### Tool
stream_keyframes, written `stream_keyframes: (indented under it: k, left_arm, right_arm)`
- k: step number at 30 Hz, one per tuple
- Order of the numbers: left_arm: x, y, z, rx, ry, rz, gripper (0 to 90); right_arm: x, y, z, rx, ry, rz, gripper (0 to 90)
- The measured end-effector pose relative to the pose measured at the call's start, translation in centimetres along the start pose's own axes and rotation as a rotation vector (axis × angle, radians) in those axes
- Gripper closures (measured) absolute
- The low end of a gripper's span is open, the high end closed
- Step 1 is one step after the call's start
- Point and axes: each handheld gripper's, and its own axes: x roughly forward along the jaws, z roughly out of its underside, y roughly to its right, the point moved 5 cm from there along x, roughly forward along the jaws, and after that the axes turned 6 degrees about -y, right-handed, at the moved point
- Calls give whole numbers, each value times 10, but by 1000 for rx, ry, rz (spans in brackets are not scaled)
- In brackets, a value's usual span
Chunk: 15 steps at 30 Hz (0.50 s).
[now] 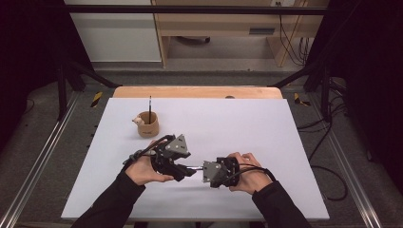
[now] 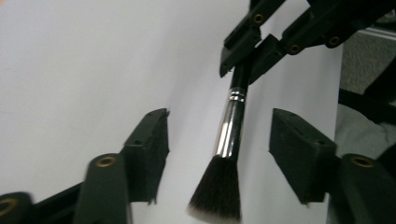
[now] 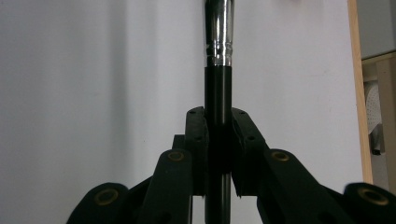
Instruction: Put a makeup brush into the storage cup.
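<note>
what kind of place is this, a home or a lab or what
Most likely a lab or recording workspace rather than a home. A white table stands inside a dark metal frame, loose cables trail over the grey floor, and a person works a makeup brush with hand-held grippers.

No readable text, no labels, no brand names, no numbers, no signs on anything in view
</note>
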Motion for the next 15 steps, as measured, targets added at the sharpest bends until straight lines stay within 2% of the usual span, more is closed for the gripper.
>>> stream_keyframes:
  k: [2, 8, 10, 15]
  left_arm:
    - [-3, -4, 3, 5, 10, -8, 302]
    - [-8, -9, 12, -59, 80, -34, 203]
    - [-10, -12, 15, -72, 93, -48, 189]
    - [-16, -17, 24, -136, 167, -72, 164]
  right_arm:
    - [0, 0, 2, 15, 6, 1, 795]
    - [2, 1, 10, 45, 7, 6, 795]
    - [2, 0, 13, 63, 8, 1, 795]
    - [2, -1, 18, 100, 11, -8, 795]
